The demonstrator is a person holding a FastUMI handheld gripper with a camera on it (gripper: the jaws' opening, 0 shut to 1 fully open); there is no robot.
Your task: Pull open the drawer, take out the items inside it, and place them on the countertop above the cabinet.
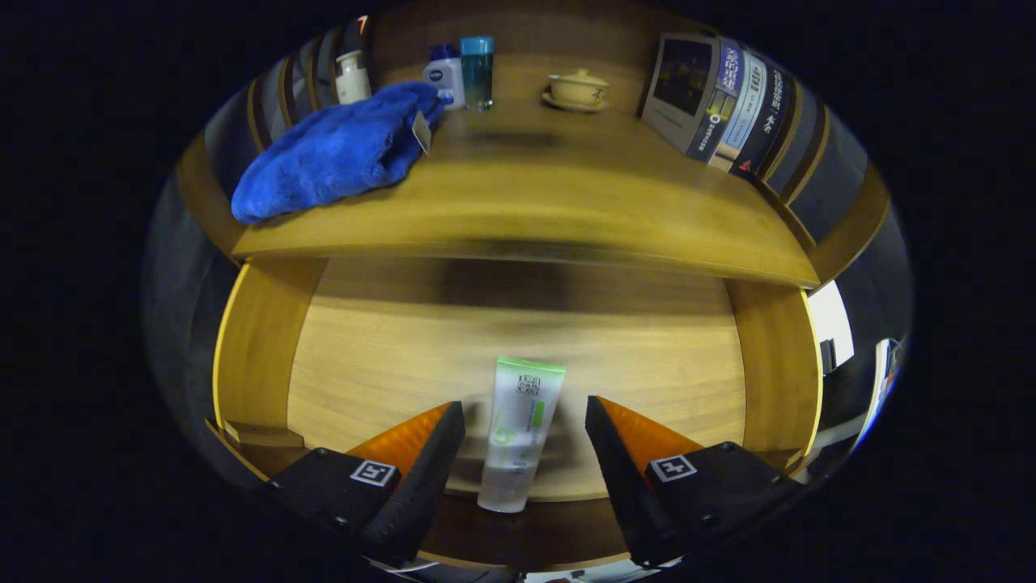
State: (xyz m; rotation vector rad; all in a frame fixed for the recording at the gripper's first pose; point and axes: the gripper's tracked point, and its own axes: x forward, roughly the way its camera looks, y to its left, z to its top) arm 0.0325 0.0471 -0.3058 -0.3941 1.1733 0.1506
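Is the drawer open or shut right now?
Open: the drawer sits pulled out below the countertop, a tube lying inside between the open gripper's fingers.

Open drawer (340, 364), green-white tube (518, 433) lying inside

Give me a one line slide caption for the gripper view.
Open gripper straddles a white-and-green plastic tube in the open wooden drawer; countertop above.

The drawer (340, 380) stands pulled open, low in the frame, with a green-and-white tube (518, 433) lying on its wooden floor. The gripper (524, 421) hangs over it, fingers spread wide either side of the tube, touching nothing. Up on the countertop (566, 210), a blue towel (336, 154) lies upper left, bottles (461, 73) behind it, books (728, 105) upper right.
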